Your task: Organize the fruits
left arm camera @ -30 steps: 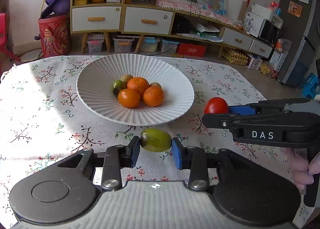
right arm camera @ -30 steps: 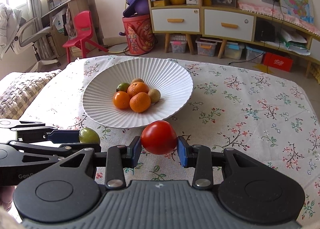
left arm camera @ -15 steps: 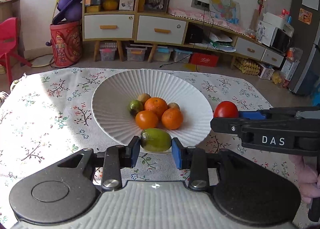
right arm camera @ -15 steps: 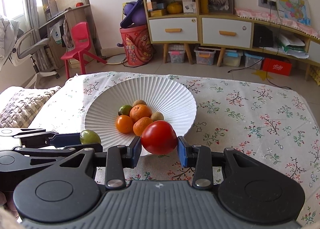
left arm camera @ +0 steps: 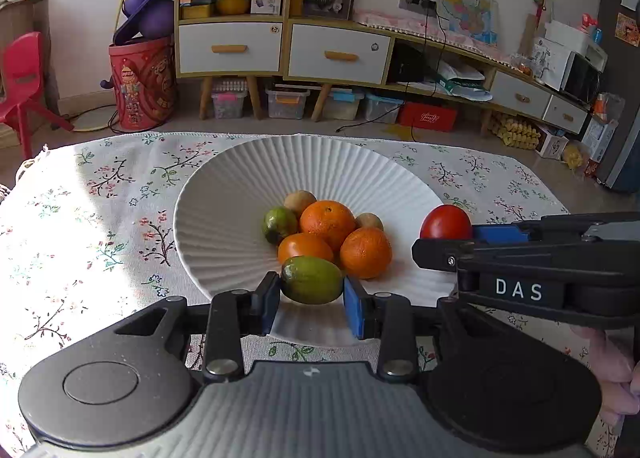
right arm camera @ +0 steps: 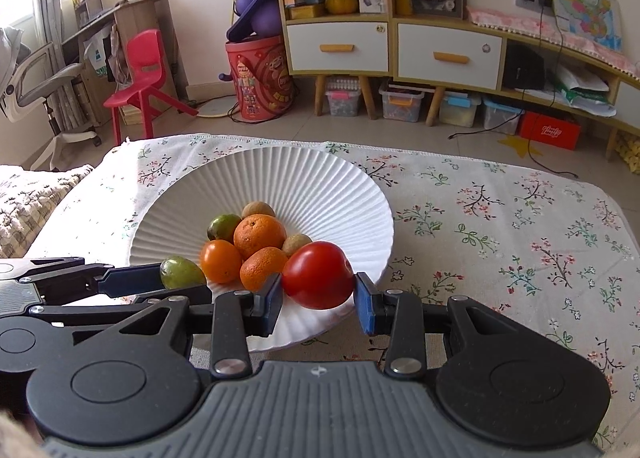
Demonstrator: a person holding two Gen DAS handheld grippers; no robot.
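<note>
A white ribbed plate [left arm camera: 224, 226] [right arm camera: 320, 186] on the floral tablecloth holds three oranges [left arm camera: 328, 220] [right arm camera: 260, 236], a small green fruit [left arm camera: 279, 224] and two small brown fruits. My left gripper [left arm camera: 311, 300] is shut on a green fruit [left arm camera: 312, 280] [right arm camera: 182, 273] and holds it above the plate's near rim. My right gripper [right arm camera: 318, 304] is shut on a red tomato [right arm camera: 318, 280] [left arm camera: 446, 222] and holds it over the plate's near right part, beside the left gripper.
The floral tablecloth [right arm camera: 500, 218] covers the table, whose far edge lies just behind the plate. Beyond it stand a shelf unit with drawers [left arm camera: 280, 46], a red bin [left arm camera: 142, 82] and a red chair [right arm camera: 142, 74]. A cushion [right arm camera: 24, 202] lies at the left.
Both grippers have moved forward with their fruits, from over the tablecloth in front of the plate to above the plate's near rim. The plate's fruits have not moved.
</note>
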